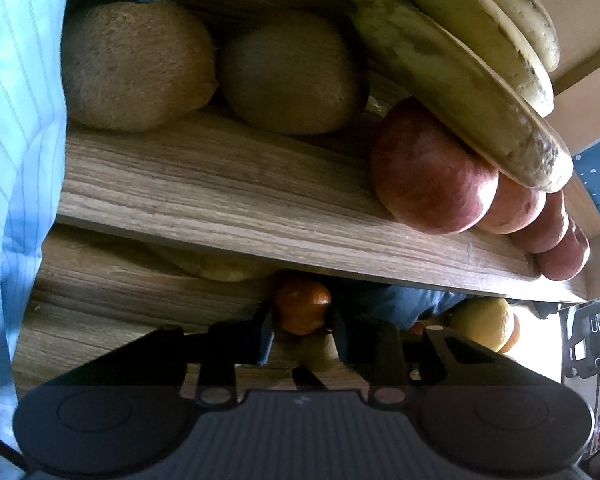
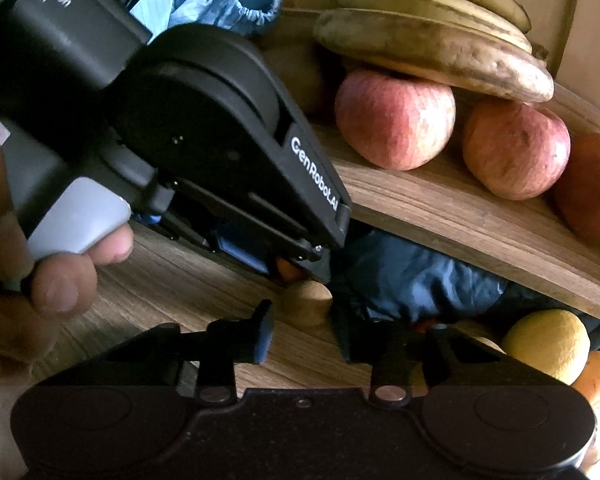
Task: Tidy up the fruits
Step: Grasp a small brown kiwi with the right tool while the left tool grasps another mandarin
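My left gripper (image 1: 302, 328) is shut on a small orange (image 1: 302, 307) just below the edge of a wooden tier. On the upper wooden shelf (image 1: 220, 200) lie two kiwis (image 1: 136, 66), a row of red apples (image 1: 432, 172) and a bunch of bananas (image 1: 460, 60). In the right wrist view the left gripper body (image 2: 228, 140) crosses the frame, its tip holding the orange (image 2: 286, 270). My right gripper (image 2: 302, 330) is open and empty, near a wooden peg (image 2: 308, 302). Apples (image 2: 394, 118) and bananas (image 2: 428, 40) sit above it.
A yellow lemon (image 2: 546, 344) and another orange fruit (image 2: 598, 376) sit on the lower level at right. A blue sleeve (image 1: 16, 160) covers the left side. Dark blue cloth (image 2: 412, 280) lies under the shelf (image 2: 460, 216).
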`<state>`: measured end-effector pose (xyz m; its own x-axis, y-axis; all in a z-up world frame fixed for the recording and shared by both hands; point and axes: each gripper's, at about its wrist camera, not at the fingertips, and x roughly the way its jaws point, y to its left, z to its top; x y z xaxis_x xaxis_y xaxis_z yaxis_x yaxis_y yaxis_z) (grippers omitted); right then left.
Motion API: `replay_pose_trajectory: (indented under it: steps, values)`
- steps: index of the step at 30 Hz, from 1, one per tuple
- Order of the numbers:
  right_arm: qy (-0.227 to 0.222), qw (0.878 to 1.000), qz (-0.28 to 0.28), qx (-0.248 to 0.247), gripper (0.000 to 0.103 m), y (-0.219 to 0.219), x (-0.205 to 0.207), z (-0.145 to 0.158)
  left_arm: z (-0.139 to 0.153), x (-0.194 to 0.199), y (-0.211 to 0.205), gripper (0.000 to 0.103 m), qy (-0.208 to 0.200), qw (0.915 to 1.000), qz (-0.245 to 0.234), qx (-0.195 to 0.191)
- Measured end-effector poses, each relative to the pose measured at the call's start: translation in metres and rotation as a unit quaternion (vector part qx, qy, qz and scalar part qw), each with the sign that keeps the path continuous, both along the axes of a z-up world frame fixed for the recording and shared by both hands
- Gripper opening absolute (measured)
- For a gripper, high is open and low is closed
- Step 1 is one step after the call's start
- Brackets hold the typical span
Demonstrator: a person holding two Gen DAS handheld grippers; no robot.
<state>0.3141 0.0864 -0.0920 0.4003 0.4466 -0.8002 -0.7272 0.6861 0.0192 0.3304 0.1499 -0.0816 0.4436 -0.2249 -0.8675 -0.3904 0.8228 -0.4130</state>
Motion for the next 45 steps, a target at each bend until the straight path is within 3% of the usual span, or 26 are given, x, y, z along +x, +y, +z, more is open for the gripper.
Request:
replay_pose_trajectory:
  steps: [22, 26, 33, 35, 45]
  values:
    - [0.005, 1.0, -0.016, 0.011, 0.027, -0.029, -0.005, 0.002, 0.017, -0.028, -0.014, 0.032, -0.01, 0.9994, -0.028, 0.018]
    - [0.003, 1.0, -0.017, 0.012, 0.021, -0.038, -0.012, 0.006, 0.02, -0.035, -0.021, 0.032, -0.011, 0.9993, -0.029, 0.02]
    - [0.004, 0.999, -0.03, 0.011, 0.023, -0.047, -0.012, 0.003, 0.021, -0.047, -0.029, 0.032, -0.008, 0.9993, -0.027, 0.023]
    - [0.008, 0.999, -0.033, 0.005, 0.028, -0.043, -0.015, -0.002, 0.019, -0.047, -0.03, 0.032, -0.007, 0.9994, -0.025, 0.024]
    - [0.014, 0.999, -0.039, 0.014, 0.028, -0.05, -0.012, -0.008, 0.018, -0.05, -0.034, 0.032, -0.006, 0.9991, -0.027, 0.031]
